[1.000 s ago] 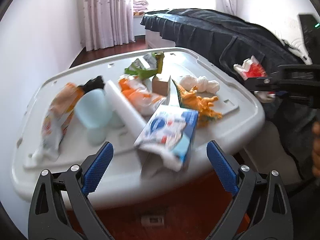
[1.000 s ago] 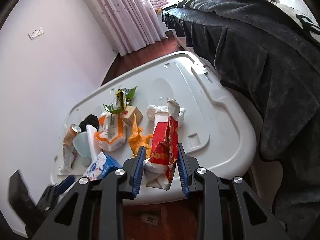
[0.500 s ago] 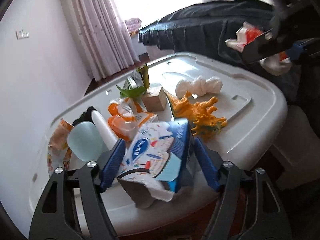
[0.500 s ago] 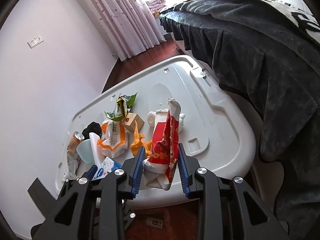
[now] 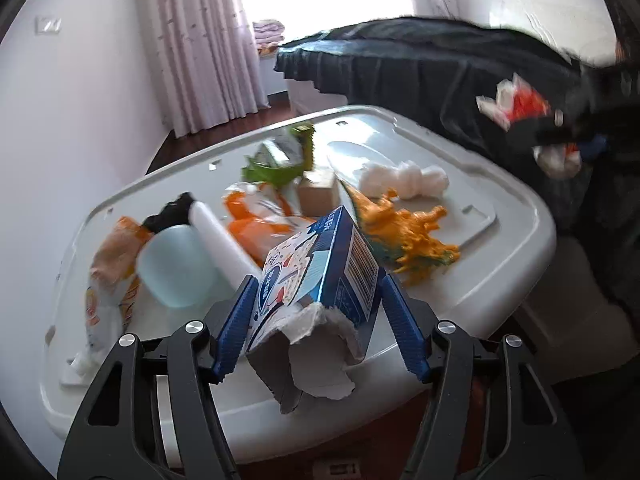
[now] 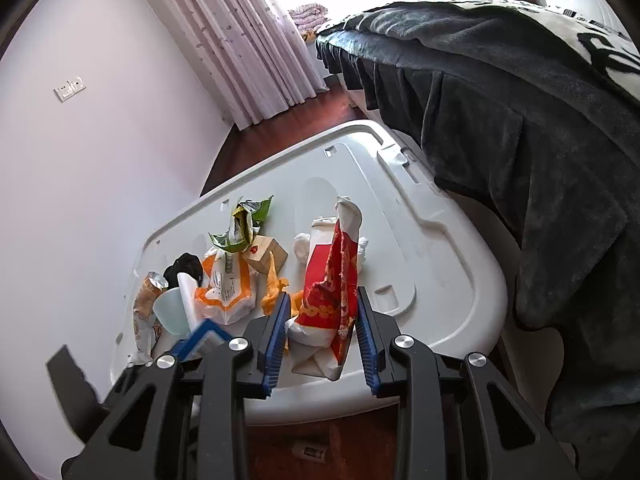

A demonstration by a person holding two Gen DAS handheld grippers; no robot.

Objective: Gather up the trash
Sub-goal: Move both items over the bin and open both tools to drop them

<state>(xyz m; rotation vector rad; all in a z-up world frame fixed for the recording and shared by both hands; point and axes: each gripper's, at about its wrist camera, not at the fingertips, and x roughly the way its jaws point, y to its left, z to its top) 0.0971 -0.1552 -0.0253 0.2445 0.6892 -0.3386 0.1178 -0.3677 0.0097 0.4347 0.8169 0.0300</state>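
My left gripper (image 5: 316, 320) is shut on a torn blue and white carton (image 5: 316, 280) and holds it above the near edge of the white bin lid (image 5: 500, 248). My right gripper (image 6: 322, 332) is shut on a red and white wrapper (image 6: 330, 292), held above the lid (image 6: 440, 264); it also shows blurred in the left wrist view (image 5: 524, 108). On the lid lie an orange and white bag (image 6: 224, 288), a green wrapper (image 6: 240, 224), a small brown box (image 6: 266, 254), an orange toy dinosaur (image 5: 404, 232), a white wad (image 5: 404, 174) and a pale blue cup (image 5: 176, 268).
A bed with a dark cover (image 6: 500, 112) stands right of the lid. A white wall (image 6: 100, 160) is on the left, curtains (image 6: 256, 40) at the back. A tan snack bag (image 5: 112, 276) and a white tube (image 5: 220, 236) lie at the lid's left. Red-brown floor (image 6: 304, 112) surrounds it.
My left gripper closed on the blue carton and lifted it off the lid. My right gripper, still holding the red wrapper, drew slightly up and back.
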